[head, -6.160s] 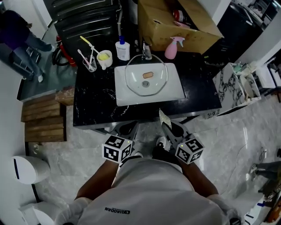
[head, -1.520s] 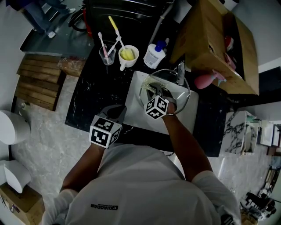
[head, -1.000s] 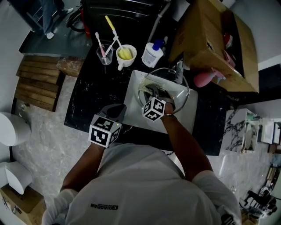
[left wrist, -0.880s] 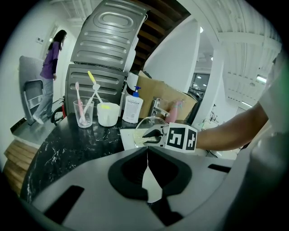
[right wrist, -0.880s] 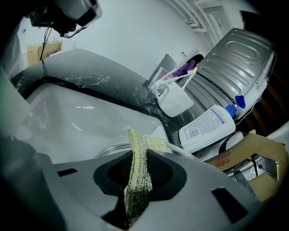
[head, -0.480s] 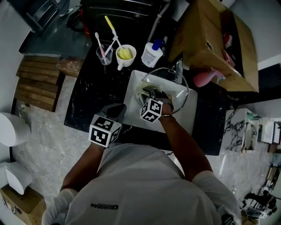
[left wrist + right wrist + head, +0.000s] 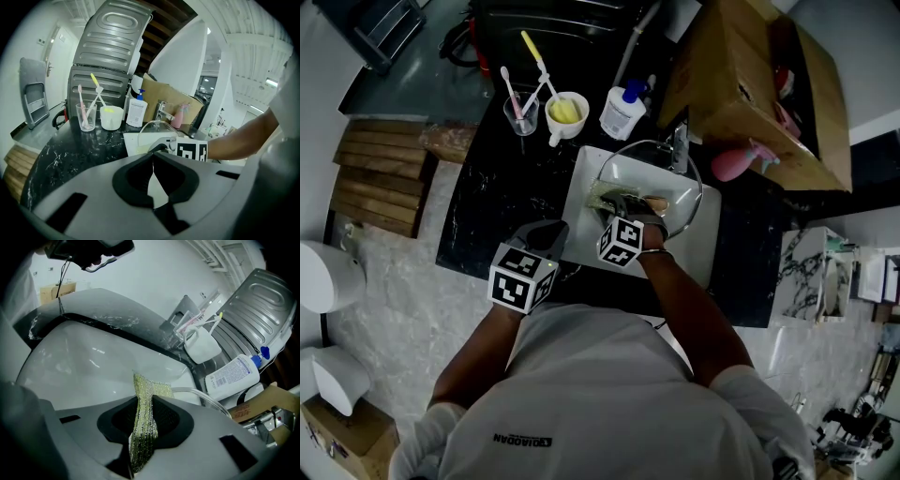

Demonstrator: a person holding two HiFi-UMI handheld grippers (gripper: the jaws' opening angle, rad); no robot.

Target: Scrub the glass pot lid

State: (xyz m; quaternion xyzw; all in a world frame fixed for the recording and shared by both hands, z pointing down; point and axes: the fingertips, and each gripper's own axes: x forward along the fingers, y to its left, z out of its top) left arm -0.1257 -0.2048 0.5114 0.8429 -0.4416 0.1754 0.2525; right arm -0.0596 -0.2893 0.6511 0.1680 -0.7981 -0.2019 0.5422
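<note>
The glass pot lid [image 7: 686, 184] lies in the white sink [image 7: 581, 225], and its clear rim [image 7: 209, 398] curves past the right jaws. My right gripper [image 7: 623, 208] is over the lid's left part, shut on a yellow-green scrub cloth [image 7: 143, 414] that sticks out between the jaws toward the basin. The cloth [image 7: 601, 197] also shows in the head view. My left gripper [image 7: 546, 236] hovers over the counter edge left of the sink. In the left gripper view, the left gripper [image 7: 153, 160] is shut with nothing in it, and the lid [image 7: 157, 130] stands ahead of it.
On the black counter [image 7: 502, 202] stand a cup of toothbrushes [image 7: 517, 114], a white mug [image 7: 565, 112] and a soap bottle [image 7: 619, 111]. A faucet [image 7: 679, 148], a pink spray bottle [image 7: 733, 164] and a cardboard box [image 7: 750, 75] lie behind the sink.
Six seconds ago both grippers hung in front of the counter. Over the last 1.5 s the right gripper with the cloth has slid left and nearer across the lid; the left stays still.
</note>
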